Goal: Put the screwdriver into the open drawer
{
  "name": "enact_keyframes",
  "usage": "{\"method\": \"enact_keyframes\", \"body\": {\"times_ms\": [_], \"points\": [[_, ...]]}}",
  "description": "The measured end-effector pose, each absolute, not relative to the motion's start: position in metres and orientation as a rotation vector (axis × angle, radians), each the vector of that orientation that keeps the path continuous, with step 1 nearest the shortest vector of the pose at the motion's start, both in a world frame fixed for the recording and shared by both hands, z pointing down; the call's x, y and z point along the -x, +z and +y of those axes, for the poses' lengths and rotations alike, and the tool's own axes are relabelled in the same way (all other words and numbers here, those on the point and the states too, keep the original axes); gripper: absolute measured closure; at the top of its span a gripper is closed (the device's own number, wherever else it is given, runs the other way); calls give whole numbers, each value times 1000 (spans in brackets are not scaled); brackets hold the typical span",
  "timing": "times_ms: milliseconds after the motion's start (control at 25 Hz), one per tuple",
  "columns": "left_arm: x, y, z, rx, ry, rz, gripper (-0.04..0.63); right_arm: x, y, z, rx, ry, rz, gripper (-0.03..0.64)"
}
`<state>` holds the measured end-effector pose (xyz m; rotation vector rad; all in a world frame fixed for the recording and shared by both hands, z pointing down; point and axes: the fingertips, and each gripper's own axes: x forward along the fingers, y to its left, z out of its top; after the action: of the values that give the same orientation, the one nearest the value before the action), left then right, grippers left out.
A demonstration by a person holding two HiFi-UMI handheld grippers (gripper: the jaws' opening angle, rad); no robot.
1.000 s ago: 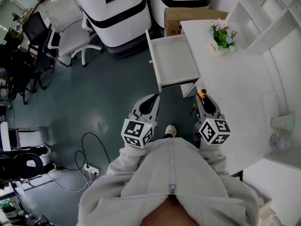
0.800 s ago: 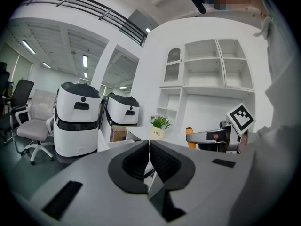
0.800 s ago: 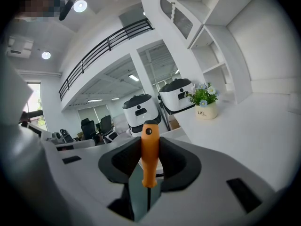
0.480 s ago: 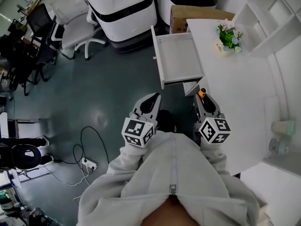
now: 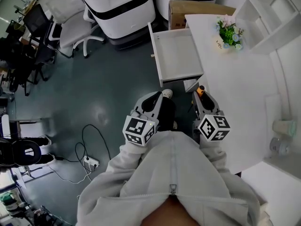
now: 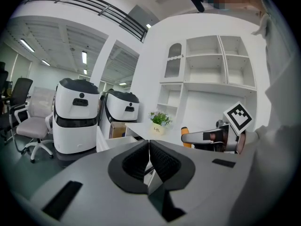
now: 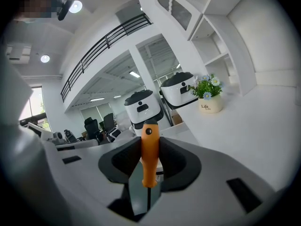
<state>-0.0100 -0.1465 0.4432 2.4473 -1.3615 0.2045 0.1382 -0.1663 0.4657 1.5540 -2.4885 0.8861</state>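
My right gripper [image 7: 150, 150] is shut on the screwdriver [image 7: 149, 154], whose orange handle stands upright between the pads. In the head view the right gripper [image 5: 201, 92] sits at the white desk's near corner, with the orange handle of the screwdriver [image 5: 201, 91] showing at its tip, just short of the open drawer [image 5: 178, 58]. The drawer is white, pulled out from the desk [image 5: 240, 79], and looks bare inside. My left gripper [image 6: 149, 158] is shut with nothing between its pads; in the head view the left gripper [image 5: 157, 98] hovers over the floor below the drawer's front.
A small potted plant [image 5: 228, 33] stands on the desk's far end. Two white machines [image 5: 120, 8] and a cardboard box [image 5: 193, 7] stand beyond the drawer. An office chair [image 5: 66, 18] is at far left, cables and a power strip [image 5: 84, 161] lie on the floor. White shelves [image 5: 275, 13] line the right.
The view has shifted slightly, and the person's shoe now shows by the left gripper. Both grippers stay in about the same place, the right still holding the screwdriver.
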Motion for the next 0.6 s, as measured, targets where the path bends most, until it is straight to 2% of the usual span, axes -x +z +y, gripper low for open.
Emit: {"method": "enact_keyframes", "body": {"times_ms": [600], "points": [[13,460,-229,-2399,242,-1330,575,-122,489,-246,-1490,1012,-2442,483]]}}
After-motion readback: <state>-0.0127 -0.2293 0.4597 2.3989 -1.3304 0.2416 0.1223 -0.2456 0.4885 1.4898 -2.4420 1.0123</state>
